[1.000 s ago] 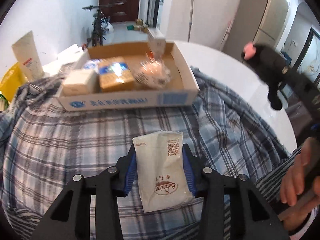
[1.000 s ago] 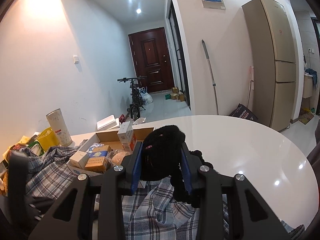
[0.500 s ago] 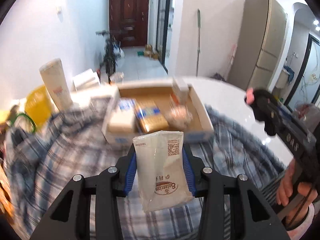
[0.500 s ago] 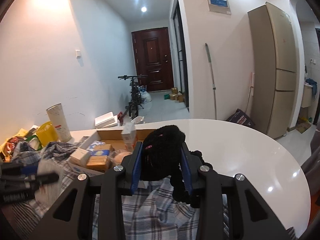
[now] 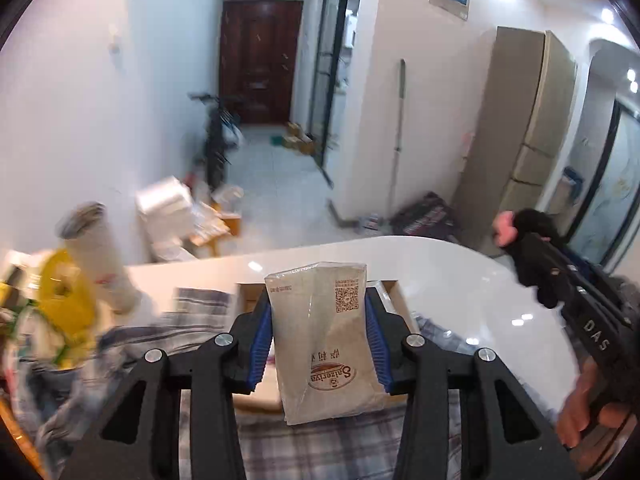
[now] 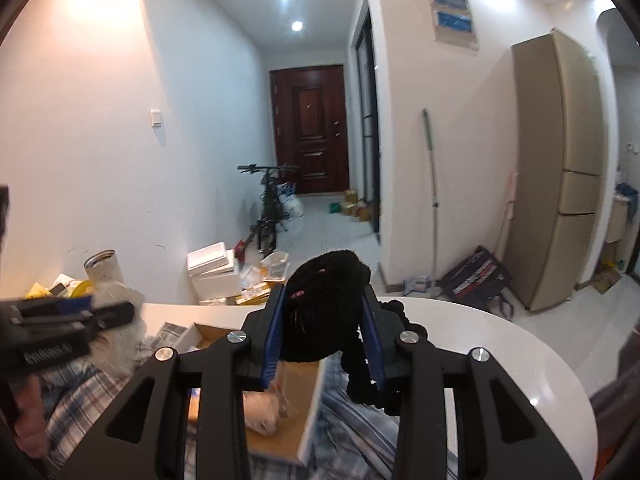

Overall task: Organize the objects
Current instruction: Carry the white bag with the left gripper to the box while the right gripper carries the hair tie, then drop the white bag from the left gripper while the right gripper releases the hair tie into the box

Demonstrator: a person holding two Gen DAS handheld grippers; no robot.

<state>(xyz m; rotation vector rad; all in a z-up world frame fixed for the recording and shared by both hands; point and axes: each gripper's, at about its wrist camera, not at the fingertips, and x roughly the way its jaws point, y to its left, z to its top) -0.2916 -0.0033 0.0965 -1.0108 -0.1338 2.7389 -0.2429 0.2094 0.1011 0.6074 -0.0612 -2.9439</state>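
Left gripper (image 5: pixel 318 336) clamps a paper sachet (image 5: pixel 326 340) by its side edges, printed face toward the camera, raised over the cardboard box (image 6: pixel 308 412); likely for dropping in. Right gripper (image 6: pixel 325 330) pinches a black plush toy (image 6: pixel 326 304) by the body, limbs dangling, also above the box. Box sits on plaid cloth (image 6: pixel 352 432) on the white round table (image 6: pixel 500 344).

Glossy plastic packet (image 5: pixel 326 340) — fuzzy black plush toy (image 6: pixel 322 306) — glossy white table (image 5: pixel 472 280)
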